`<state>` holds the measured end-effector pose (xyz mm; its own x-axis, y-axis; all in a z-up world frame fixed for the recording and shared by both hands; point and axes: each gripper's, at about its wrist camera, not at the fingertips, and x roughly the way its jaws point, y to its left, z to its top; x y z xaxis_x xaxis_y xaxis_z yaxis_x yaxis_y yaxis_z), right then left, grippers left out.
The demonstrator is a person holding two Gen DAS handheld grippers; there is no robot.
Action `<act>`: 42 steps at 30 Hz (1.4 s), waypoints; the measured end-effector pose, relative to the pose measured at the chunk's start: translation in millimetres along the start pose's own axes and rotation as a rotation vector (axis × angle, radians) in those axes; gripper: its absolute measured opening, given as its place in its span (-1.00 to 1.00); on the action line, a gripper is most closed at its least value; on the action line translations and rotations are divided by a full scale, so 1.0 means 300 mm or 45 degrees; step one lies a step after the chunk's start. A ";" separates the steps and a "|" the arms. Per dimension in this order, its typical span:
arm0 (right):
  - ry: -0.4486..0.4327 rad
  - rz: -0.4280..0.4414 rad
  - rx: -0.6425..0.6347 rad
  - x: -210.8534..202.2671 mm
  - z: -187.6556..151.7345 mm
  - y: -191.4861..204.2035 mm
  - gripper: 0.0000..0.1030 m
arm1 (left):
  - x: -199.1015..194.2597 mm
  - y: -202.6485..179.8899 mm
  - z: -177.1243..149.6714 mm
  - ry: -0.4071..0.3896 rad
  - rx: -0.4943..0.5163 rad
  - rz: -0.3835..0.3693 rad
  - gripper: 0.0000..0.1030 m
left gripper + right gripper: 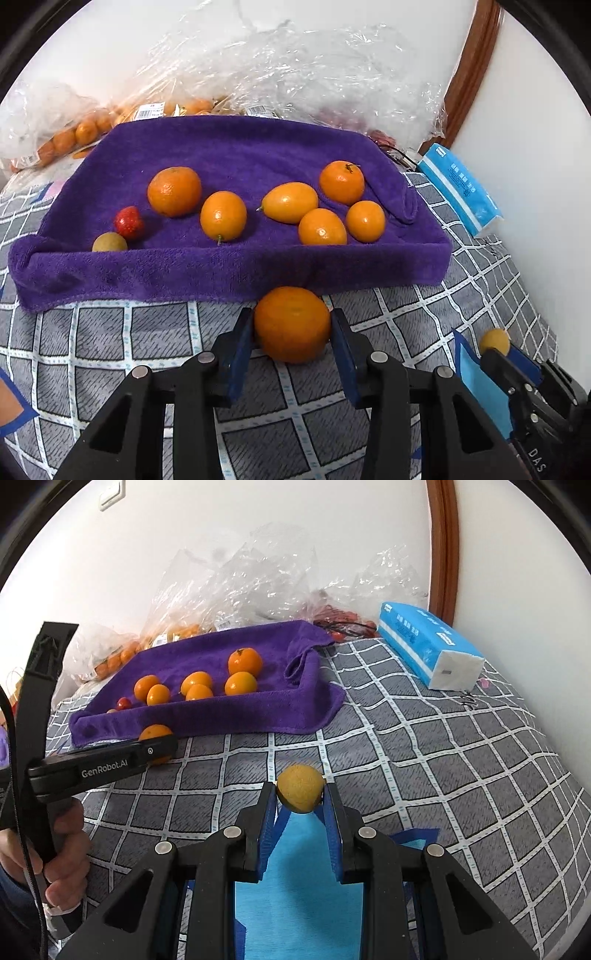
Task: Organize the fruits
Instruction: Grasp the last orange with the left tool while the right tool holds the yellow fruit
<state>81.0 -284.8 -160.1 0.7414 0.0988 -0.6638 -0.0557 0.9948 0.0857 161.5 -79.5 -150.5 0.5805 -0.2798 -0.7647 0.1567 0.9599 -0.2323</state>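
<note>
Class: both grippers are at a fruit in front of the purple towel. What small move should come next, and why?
Probably lift the left gripper with its orange onto the purple towel, where the other oranges lie. The right gripper already grips a small yellow-brown fruit.

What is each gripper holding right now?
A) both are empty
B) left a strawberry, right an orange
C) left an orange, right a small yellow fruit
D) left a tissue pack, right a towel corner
C: the left gripper has its jaws closed around an orange just in front of the purple towel, and the right gripper pinches a small yellow fruit above the checked sheet.
</note>
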 end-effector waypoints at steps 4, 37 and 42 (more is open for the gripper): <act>0.003 0.002 0.007 -0.003 -0.001 0.019 -0.50 | -0.039 0.035 -0.018 -0.001 -0.036 -0.021 -0.25; -0.006 0.029 0.064 -0.066 0.035 0.191 -0.50 | -0.291 0.288 -0.078 -0.078 -0.165 0.032 -0.25; -0.021 0.025 0.062 -0.072 0.048 0.194 -0.50 | -0.318 0.287 -0.078 -0.099 -0.145 0.038 -0.25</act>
<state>71.3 -229.3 -130.2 0.7515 0.1178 -0.6491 -0.0383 0.9901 0.1352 101.0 29.4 -111.7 0.6443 -0.2452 -0.7244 0.0494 0.9586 -0.2805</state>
